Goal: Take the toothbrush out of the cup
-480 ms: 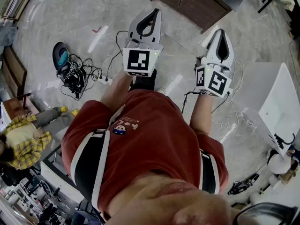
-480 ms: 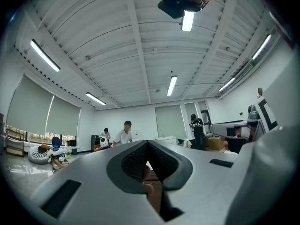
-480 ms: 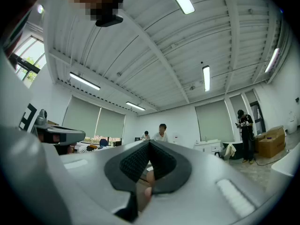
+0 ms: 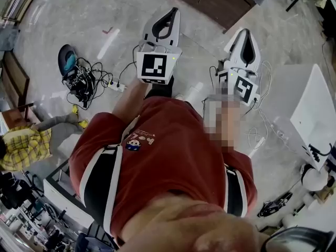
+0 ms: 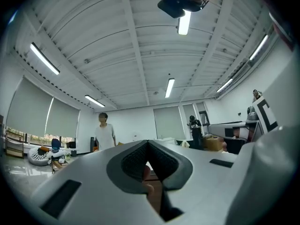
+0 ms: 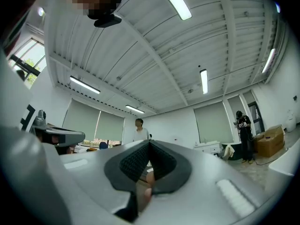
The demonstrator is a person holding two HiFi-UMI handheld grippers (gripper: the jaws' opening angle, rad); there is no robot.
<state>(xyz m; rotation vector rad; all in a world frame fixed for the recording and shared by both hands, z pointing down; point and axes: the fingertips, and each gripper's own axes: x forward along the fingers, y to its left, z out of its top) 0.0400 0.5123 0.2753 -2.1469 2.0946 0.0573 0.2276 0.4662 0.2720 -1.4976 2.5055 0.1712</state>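
No cup or toothbrush shows in any view. In the head view my left gripper [image 4: 172,12] and my right gripper [image 4: 245,33] are held out side by side in front of my red shirt, high above the marble floor. Both point slightly upward. The left gripper view shows the left gripper [image 5: 148,142] with its dark pads pressed together and nothing between them. The right gripper [image 6: 149,142] looks the same in the right gripper view: shut and empty. Both gripper views face a room with a ceiling of strip lights.
A tangle of cables and a power strip [image 4: 84,83] lies on the floor at left. A dark wooden cabinet [image 4: 210,1] stands ahead, a white table [image 4: 315,114] at right. A person in a yellow plaid shirt [image 4: 23,148] sits at left. Another person [image 5: 104,132] stands across the room.
My right gripper has moved a little farther away and up in the head view. The left gripper has hardly shifted. The seated person in yellow has drawn toward the left edge.
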